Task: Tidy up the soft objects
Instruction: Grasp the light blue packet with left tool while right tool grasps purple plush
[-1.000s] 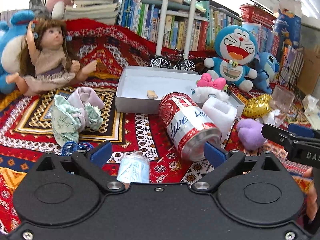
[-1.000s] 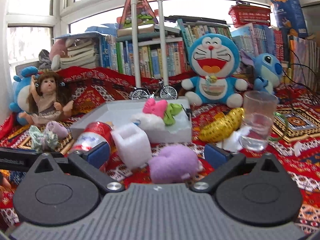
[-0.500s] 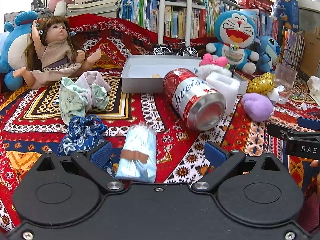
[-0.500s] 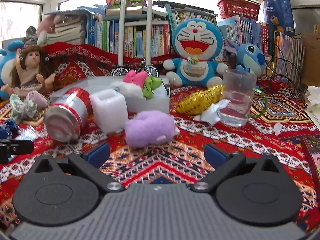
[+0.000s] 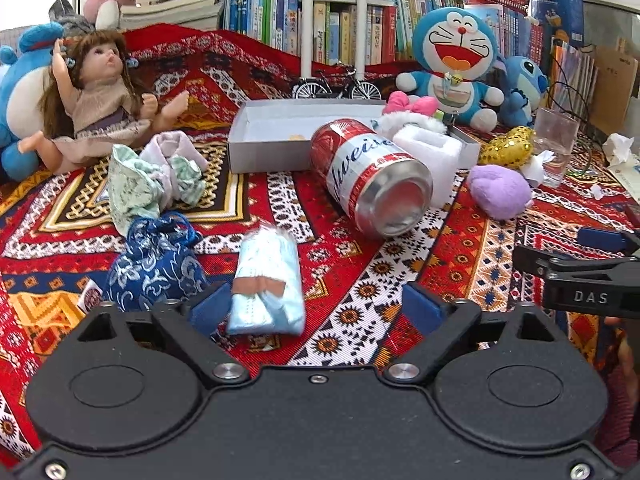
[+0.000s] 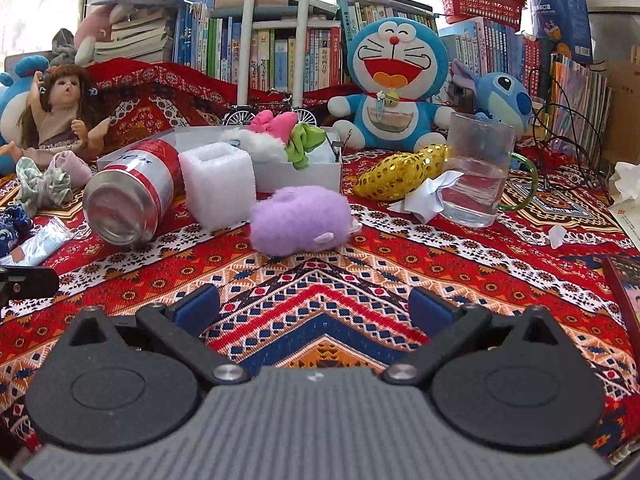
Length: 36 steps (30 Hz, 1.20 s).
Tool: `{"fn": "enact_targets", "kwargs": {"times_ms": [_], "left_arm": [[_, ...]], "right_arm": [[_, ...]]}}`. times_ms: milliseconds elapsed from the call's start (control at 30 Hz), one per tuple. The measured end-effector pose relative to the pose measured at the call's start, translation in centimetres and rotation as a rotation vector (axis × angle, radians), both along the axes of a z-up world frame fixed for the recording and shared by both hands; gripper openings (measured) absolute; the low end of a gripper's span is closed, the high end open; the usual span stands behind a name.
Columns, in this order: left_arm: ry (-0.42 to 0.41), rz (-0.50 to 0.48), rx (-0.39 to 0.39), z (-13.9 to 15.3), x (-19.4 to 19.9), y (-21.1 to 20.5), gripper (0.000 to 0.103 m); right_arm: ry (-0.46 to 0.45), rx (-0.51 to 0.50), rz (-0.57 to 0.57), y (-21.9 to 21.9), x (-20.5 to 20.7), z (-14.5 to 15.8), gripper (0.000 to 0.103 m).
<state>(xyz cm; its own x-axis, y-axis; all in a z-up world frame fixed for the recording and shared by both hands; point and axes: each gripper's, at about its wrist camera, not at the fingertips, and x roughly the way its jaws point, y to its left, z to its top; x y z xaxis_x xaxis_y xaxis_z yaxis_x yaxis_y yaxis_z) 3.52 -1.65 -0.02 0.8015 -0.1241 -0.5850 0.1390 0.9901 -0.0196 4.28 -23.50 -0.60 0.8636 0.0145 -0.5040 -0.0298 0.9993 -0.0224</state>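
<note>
ahead, bare cloth (image 6: pixel 320 304) before purple plush (image 6: pixel 300 220).

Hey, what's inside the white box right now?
At the right end of the white box lie a white furry toy with a pink bow and a green cloth. A small tan item sits on its floor. The can hides part.

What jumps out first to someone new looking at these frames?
The big grinning Doraemon plush sitting at the back against the bookshelf. Next, the red beer can lying on its side mid-rug, just in front of the white box. A purple plush lies ahead of the open right tool.
</note>
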Motion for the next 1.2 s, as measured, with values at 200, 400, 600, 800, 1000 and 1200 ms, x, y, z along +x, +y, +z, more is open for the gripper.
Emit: {"fn": "enact_targets", "kwargs": {"times_ms": [200,400,600,800,1000,1200], "left_arm": [[0.011,0.036,-0.006,-0.1,0.5,0.6,0.075],[0.013,0.046,-0.013,0.0,1.6,1.0,0.068],[0.023,0.058,-0.018,0.0,2.3,1.0,0.049],[0.030,0.065,-0.020,0.2,2.5,1.2,0.037],[0.021,0.075,-0.015,0.6,2.6,1.1,0.036],[0.002,0.068,-0.008,1.4,3.0,1.1,0.036]], "right_arm": [[0.002,-0.010,0.010,0.1,0.3,0.1,0.103],[0.008,-0.037,0.033,0.2,1.7,0.8,0.103],[0.005,-0.046,0.068,0.2,3.7,1.5,0.103],[0.043,-0.012,0.102,0.1,5.9,1.6,0.101],[0.064,0.013,0.105,0.4,6.9,1.4,0.086],[0.061,0.040,0.069,-0.1,6.9,1.7,0.067]]}}
